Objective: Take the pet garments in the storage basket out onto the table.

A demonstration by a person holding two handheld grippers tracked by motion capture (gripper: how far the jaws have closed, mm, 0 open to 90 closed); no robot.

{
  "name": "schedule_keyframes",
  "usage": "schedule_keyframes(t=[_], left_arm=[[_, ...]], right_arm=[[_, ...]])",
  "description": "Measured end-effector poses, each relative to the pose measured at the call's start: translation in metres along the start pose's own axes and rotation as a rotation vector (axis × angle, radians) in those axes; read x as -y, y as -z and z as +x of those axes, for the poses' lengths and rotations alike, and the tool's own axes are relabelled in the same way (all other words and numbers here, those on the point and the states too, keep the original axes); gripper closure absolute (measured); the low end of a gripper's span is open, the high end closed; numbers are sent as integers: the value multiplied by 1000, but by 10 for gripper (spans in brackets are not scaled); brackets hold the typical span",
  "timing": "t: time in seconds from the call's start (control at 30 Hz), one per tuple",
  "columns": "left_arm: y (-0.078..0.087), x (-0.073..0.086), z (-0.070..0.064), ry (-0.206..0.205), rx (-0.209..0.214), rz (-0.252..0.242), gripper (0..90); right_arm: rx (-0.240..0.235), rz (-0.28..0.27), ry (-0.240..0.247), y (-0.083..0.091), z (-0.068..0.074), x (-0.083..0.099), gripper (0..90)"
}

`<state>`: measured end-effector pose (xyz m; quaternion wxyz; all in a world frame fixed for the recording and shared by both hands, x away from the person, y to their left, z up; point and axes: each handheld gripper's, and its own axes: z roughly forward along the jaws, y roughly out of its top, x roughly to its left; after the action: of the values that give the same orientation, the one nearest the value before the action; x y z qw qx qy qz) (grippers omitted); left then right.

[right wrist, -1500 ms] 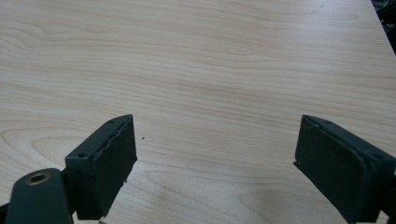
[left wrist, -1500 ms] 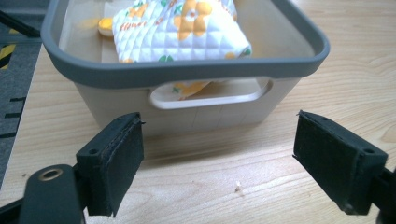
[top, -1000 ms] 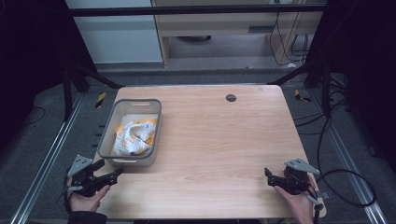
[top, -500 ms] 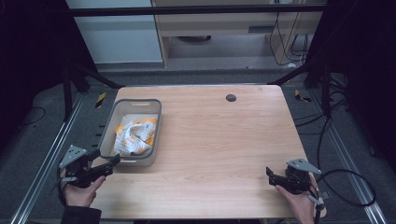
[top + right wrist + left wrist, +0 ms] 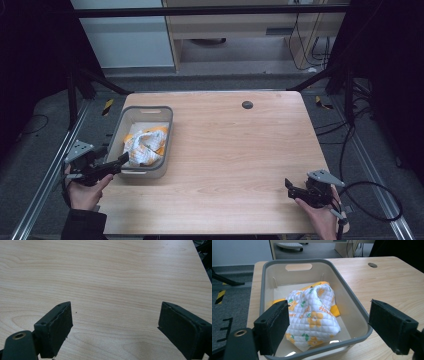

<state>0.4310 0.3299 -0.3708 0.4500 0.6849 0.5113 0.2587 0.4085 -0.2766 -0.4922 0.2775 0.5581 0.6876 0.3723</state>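
the left gripper [image 5: 328,327] hangs at the near end of the grey bin [image 5: 354,302], fingers spread wide and holding nothing. its left finger hides the near corner of the quilted cloth [image 5: 312,315], which lies bunched inside the bin at the counter's [image 5: 240,150] left side. orange print on the cloth reads "flower"; other lettering is too small. the right gripper [image 5: 292,189] hovers over bare wood, fingers wide apart, empty.
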Motion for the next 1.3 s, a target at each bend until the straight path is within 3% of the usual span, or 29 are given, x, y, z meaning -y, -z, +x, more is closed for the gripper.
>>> schedule_keyframes(t=[0.27,0.43,0.83,1.3], left_arm=[[-5,-16,3,-20,-8,31,160],[-19,-27,4,-31,-14,54,160],[-53,-31,5,-49,-40,143,164],[-75,-43,4,-76,-40,222,164]], right_arm=[[-3,4,-5,-1,0,0,120],[-6,5,-7,-1,0,0,121],[-9,11,-11,-1,-1,0,120],[-13,15,-9,-2,-2,1,120]])
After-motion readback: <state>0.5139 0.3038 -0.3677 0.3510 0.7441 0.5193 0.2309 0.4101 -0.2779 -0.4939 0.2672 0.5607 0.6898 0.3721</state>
